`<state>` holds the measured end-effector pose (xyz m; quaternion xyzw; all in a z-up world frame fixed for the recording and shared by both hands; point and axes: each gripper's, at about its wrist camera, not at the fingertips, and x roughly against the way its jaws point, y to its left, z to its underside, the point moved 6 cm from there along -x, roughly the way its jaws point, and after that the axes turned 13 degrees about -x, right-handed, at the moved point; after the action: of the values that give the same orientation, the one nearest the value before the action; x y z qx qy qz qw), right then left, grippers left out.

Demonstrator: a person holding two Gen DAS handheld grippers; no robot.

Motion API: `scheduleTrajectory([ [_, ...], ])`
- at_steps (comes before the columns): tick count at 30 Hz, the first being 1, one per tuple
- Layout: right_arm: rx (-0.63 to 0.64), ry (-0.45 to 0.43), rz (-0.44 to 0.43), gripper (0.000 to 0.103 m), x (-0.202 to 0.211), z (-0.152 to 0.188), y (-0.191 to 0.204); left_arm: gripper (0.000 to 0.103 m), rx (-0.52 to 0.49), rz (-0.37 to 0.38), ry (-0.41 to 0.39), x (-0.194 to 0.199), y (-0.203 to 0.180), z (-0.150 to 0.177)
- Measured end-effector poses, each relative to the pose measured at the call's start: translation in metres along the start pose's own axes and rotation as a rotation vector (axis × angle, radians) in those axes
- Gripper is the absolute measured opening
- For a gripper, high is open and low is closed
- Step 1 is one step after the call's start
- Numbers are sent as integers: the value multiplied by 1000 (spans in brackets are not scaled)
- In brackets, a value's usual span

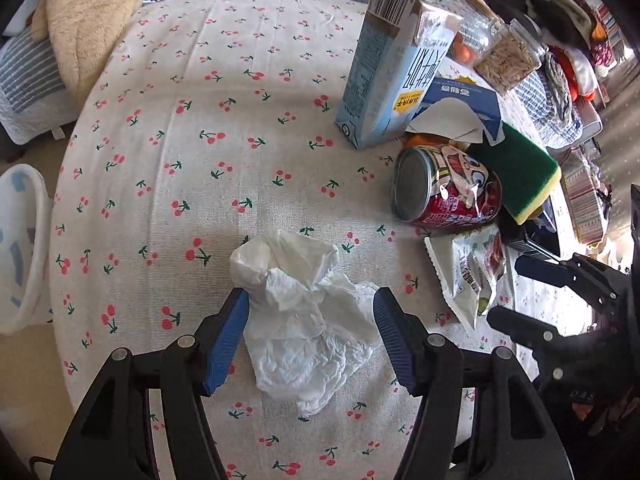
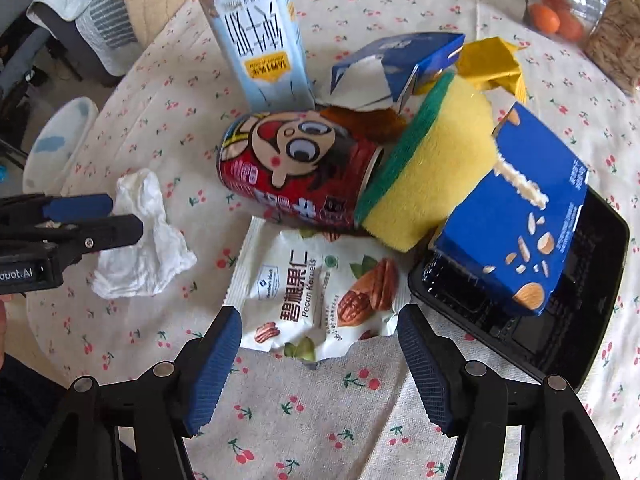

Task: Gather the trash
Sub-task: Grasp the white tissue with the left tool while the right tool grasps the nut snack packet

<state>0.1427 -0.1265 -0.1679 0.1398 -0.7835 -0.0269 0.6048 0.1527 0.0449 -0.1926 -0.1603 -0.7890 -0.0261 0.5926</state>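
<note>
Straddling the crumpled tissue (image 1: 304, 316) with my spread left gripper (image 1: 310, 340) on the cherry-print bench (image 1: 192, 128), I should press low and close slowly to gather its folds, while my right gripper (image 2: 320, 364), also spread, waits over the pecan wrapper (image 2: 312, 300).

From the left wrist we look steeply down, close over the crumpled tissue (image 1: 304, 320), with the red can (image 1: 448, 188) beyond to the right. From the right wrist we look down closely, the can (image 2: 300, 168) straight ahead. Both views share that can, the tissue (image 2: 144, 236) and the milk carton (image 1: 392, 68) behind it.
</note>
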Motion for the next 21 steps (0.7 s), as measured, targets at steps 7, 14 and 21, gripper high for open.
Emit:
scheduleTrajectory([
  [7,186,-12,64,70,-16,19,33,67,-21,-30,12,-11,-2,1],
  [14,258,-47,162,68,-30,23,41,54,-34,-44,2,-14,-2,0],
  [21,243,-52,152,17,-27,19,39,26,-15,-47,-15,-10,10,1],
])
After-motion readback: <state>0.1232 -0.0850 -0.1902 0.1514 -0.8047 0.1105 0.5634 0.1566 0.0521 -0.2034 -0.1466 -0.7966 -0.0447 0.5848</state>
